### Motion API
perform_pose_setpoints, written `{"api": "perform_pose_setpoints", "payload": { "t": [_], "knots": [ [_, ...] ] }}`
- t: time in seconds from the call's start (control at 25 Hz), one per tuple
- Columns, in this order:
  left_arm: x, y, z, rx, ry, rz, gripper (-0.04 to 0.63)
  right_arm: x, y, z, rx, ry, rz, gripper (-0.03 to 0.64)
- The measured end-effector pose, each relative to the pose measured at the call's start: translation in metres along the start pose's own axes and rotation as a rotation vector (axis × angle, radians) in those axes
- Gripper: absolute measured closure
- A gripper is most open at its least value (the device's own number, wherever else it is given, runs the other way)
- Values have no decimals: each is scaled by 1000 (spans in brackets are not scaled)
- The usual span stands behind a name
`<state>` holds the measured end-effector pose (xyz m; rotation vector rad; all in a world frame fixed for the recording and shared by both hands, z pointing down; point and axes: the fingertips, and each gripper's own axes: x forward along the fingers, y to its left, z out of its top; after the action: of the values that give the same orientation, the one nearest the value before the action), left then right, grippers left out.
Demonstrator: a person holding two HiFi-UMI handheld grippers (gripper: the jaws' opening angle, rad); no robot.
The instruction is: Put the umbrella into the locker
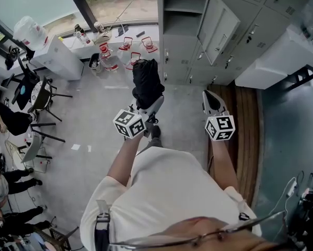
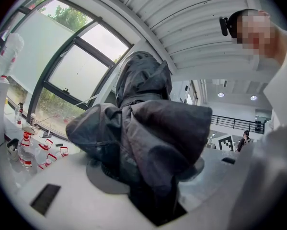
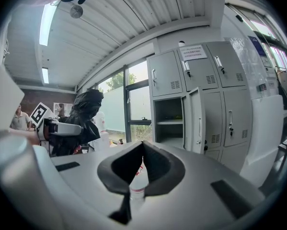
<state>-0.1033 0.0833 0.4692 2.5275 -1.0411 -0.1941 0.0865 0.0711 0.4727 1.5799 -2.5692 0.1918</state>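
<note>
A folded black umbrella (image 1: 147, 82) stands upright in my left gripper (image 1: 150, 107), whose jaws are shut on its lower part. In the left gripper view the umbrella (image 2: 148, 128) fills the middle and hides the left gripper's (image 2: 150, 188) pads. My right gripper (image 1: 212, 97) is held level to the right, its fingertips touching and nothing between them (image 3: 142, 143). The grey lockers (image 1: 250, 14) stand ahead; one locker (image 3: 169, 123) is open, its door (image 3: 197, 121) swung to the right, with a shelf inside. From the right gripper view the umbrella (image 3: 83, 111) shows at the left.
Several water bottles with red handles (image 1: 127, 48) stand on the floor by the window. A white cabinet (image 1: 62, 59) and chairs (image 1: 41, 95) are at the left. A white counter (image 1: 281, 56) juts out at the right, above a wooden floor strip (image 1: 245, 119). People stand at the lower left.
</note>
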Motion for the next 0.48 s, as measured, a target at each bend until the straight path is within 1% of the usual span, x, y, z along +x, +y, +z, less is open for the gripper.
{"api": "perform_pose_setpoints", "payload": {
  "t": [0.28, 0.48],
  "knots": [
    [32, 54, 25, -8, 25, -41, 374, 61, -7, 13, 4, 18, -38, 611],
    [55, 95, 38, -28, 39, -75, 374, 99, -14, 16, 7, 31, -85, 611]
  ]
}}
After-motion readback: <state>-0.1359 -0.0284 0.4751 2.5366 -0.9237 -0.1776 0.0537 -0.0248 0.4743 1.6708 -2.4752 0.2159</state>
